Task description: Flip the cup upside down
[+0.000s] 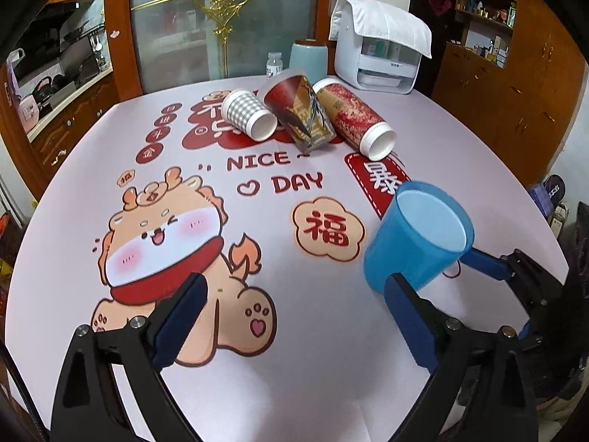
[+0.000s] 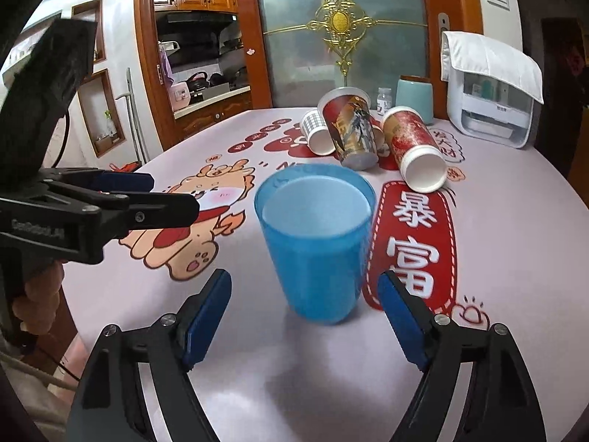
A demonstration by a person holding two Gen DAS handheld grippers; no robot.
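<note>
A blue plastic cup [image 2: 316,243] stands on the table with its wide end up, just ahead of my right gripper [image 2: 305,316], whose jaws are open on either side of it, not touching. In the left wrist view the same cup [image 1: 416,235] looks tilted at the right, beside the right gripper's blue pads [image 1: 482,261]. My left gripper [image 1: 294,316] is open and empty over the dragon print; it also shows at the left of the right wrist view [image 2: 162,195].
Three paper cups lie on their sides at the back: a checked one [image 1: 246,114], a red-and-gold one [image 1: 298,110], a red patterned one [image 1: 353,118]. A white appliance [image 1: 379,55], a teal jar [image 1: 309,57] and a small bottle [image 1: 274,64] stand behind. The table edge [image 1: 545,221] curves at the right.
</note>
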